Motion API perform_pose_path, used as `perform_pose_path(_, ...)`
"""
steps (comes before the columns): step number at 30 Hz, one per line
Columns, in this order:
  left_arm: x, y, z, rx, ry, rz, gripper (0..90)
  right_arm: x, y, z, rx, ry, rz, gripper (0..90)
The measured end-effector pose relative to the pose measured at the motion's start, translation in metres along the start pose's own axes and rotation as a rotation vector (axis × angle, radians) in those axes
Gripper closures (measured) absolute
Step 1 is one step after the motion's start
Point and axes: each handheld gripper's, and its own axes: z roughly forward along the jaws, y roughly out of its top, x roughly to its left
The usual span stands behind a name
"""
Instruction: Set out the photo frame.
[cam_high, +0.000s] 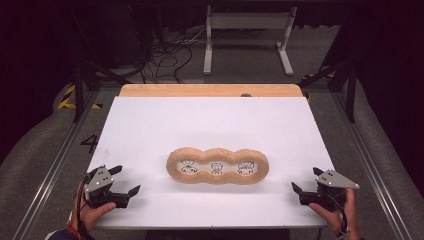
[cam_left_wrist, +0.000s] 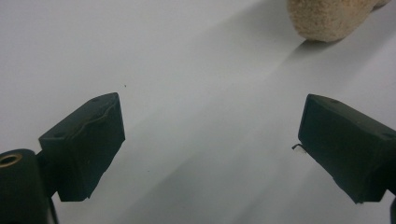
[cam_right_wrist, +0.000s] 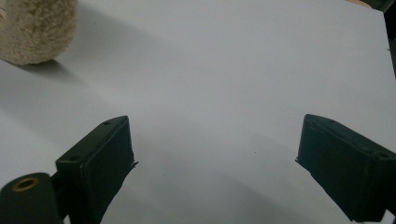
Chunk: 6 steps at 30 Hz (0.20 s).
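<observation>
Left gripper (cam_high: 126, 180) jaws spread, nothing between; fuzzy tan frame (cam_high: 218, 165) ahead, well apart. Right gripper (cam_high: 306, 179) jaws spread, empty; frame ahead-left.

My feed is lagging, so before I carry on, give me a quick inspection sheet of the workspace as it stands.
Surface: white sheet covers a wooden table; flat, bare apart from the job's thing.
Job's things: tan fluffy three-lobed pad lies flat near the middle, three small cartoon prints in its white hollows.
Clutter: nothing seen on the sheet.
Grippers: left tongs open, at the near left edge; right tongs open, at the near right edge; both apart from the pad, holding nothing.
Cables: black cables lie loose on the floor beyond the table.
Surroundings: grey floor, white stand behind, dark background.
</observation>
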Motion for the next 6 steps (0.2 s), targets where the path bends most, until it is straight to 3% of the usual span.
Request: perform_pose_path(6,-0.0021,0.0027,0.0006,-0.016,-0.011,-0.006,7.6,-0.0009,-0.0006,-0.0004,-0.002,0.003,0.007,10.1)
